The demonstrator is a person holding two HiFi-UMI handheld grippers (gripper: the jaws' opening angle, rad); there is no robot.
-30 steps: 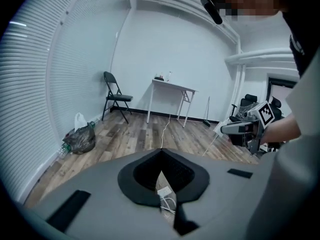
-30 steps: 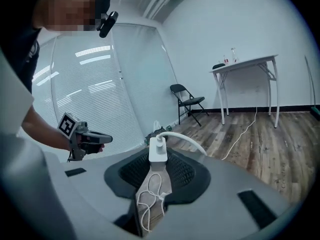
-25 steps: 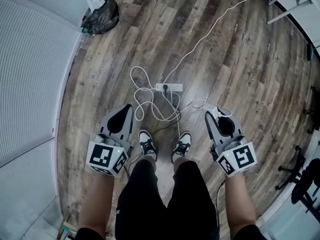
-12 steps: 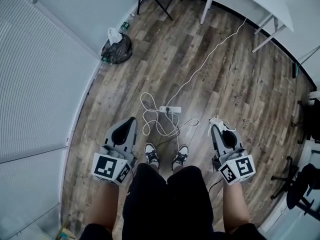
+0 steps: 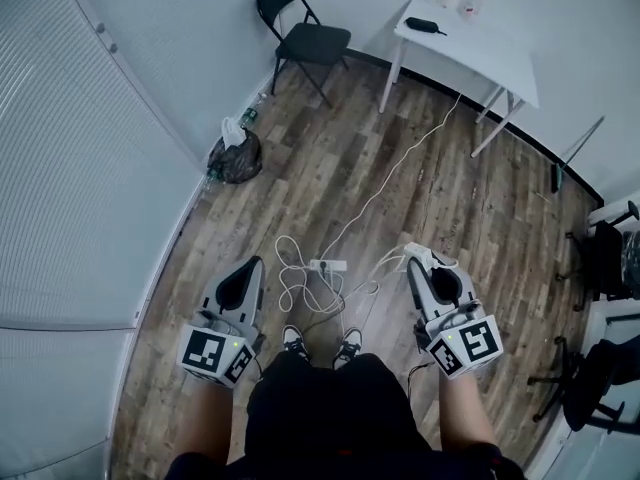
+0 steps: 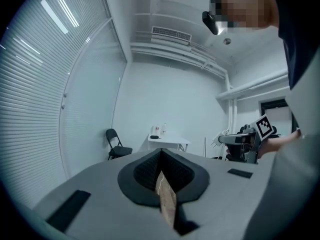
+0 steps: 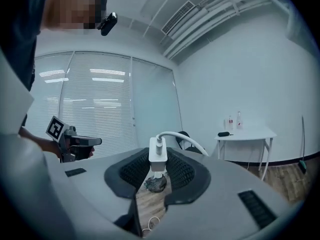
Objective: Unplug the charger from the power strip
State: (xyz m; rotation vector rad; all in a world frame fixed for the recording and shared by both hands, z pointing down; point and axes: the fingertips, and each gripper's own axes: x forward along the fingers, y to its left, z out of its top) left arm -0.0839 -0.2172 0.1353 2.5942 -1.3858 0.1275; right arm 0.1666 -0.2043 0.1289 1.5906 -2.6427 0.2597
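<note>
The white power strip (image 5: 327,265) lies on the wooden floor far below, just ahead of the person's shoes, among loops of white cable (image 5: 296,286). My right gripper (image 5: 414,257) is held high and about level, shut on the white charger (image 7: 158,155). The charger's cable (image 7: 181,138) curves away from its top, and its plug end is free of the strip. My left gripper (image 5: 256,264) hangs at the same height on the left, jaws together with nothing between them (image 6: 160,155). Each gripper shows in the other's view, right gripper (image 6: 241,140) and left gripper (image 7: 80,141).
A black folding chair (image 5: 305,33) and a white table (image 5: 470,43) with bottles stand against the far wall. A black rubbish bag (image 5: 235,156) sits by the blinds at left. Office chairs (image 5: 595,368) stand at right. A long white lead (image 5: 400,158) runs from the strip toward the table.
Both grippers have risen together as the person stood up, so the floor and power strip look smaller and farther off. The charger stays in the right gripper.
</note>
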